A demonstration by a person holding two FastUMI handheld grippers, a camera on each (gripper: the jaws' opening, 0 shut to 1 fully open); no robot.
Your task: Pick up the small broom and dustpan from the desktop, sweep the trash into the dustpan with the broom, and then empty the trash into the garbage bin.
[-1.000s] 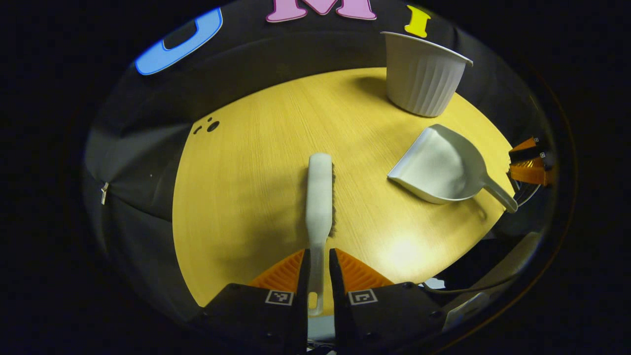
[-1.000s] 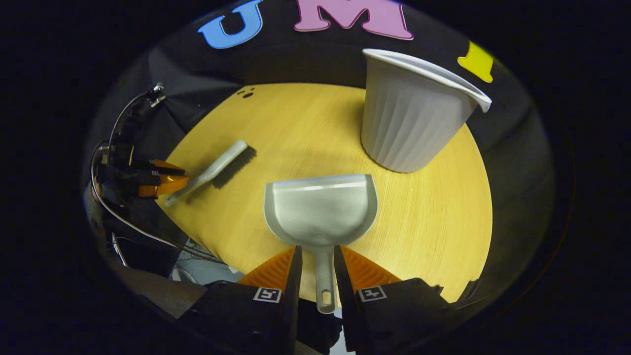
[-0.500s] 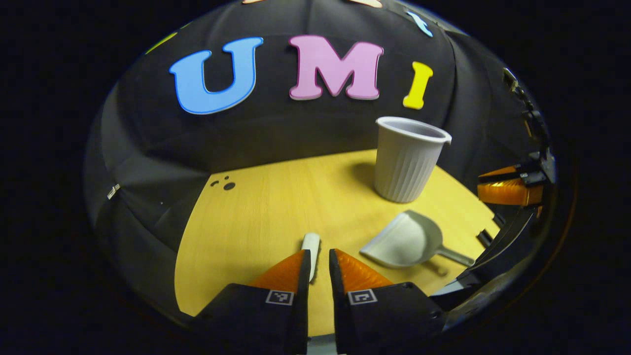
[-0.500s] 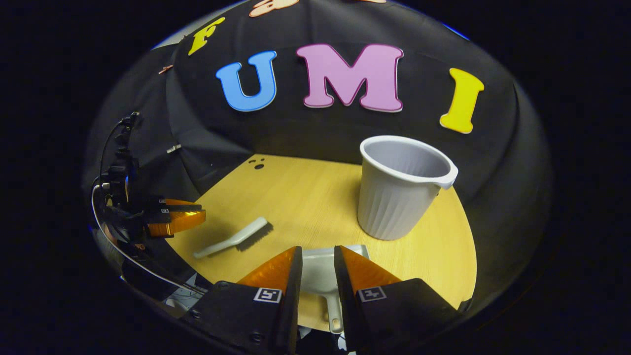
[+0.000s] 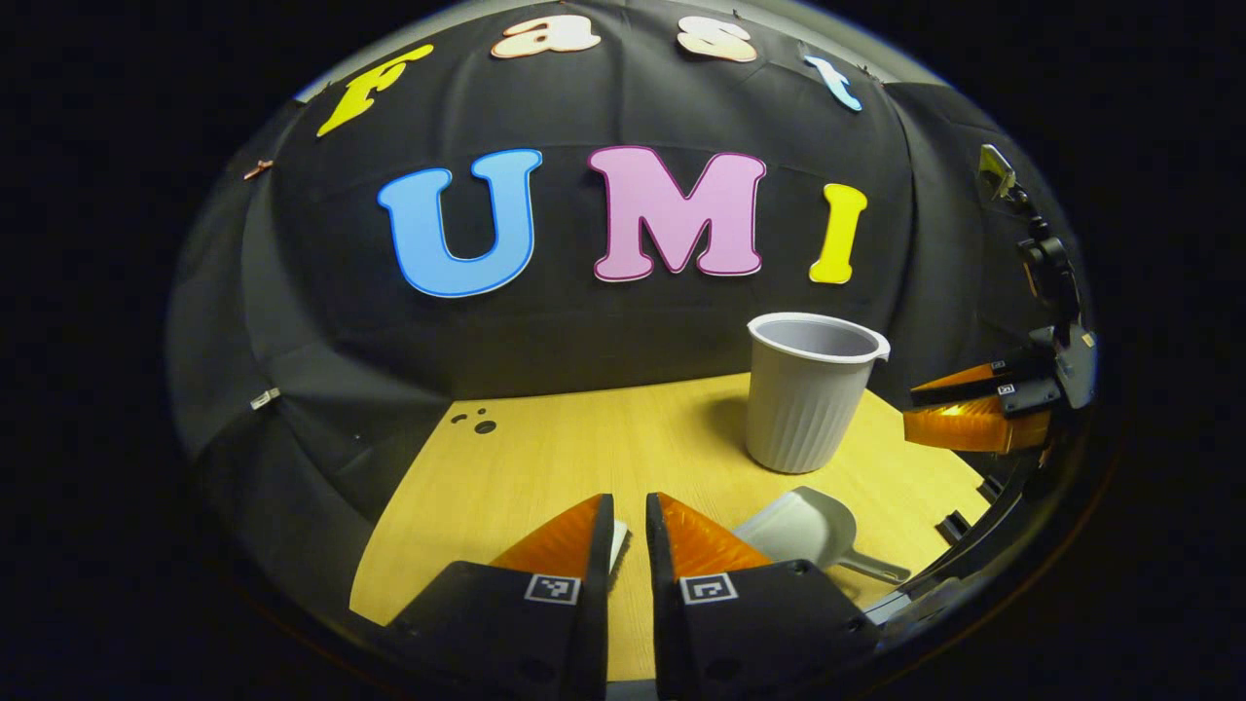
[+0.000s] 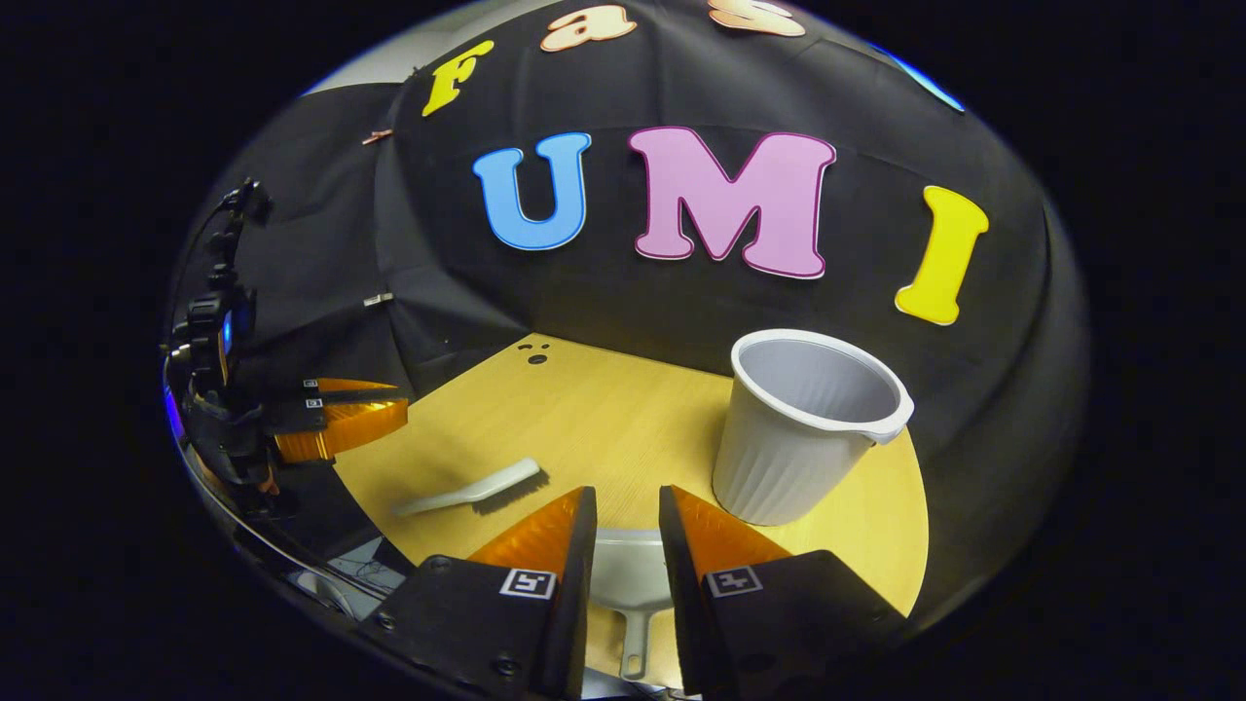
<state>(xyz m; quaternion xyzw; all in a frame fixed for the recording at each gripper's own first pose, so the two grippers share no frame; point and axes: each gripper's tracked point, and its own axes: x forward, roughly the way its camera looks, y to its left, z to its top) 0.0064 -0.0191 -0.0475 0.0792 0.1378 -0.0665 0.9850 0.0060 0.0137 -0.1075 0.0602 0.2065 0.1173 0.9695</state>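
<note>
Right gripper view: counter (image 6: 623, 419) with bin, dustpan, broom, both grippers above.
Garbage bin (image 6: 803, 428) stands upright, seemingly empty; dustpan (image 6: 628, 579) and broom (image 6: 477, 490) lie flat. Right gripper (image 6: 623, 516) and left gripper (image 5: 623, 521) have jaws slightly apart, gripping nothing.

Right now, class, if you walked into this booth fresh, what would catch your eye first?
The pale ribbed garbage bin stands upright and open at the far right of the yellow desktop. The small broom lies flat near the left edge, and the dustpan lies in front of the bin, neither one gripped.
</note>
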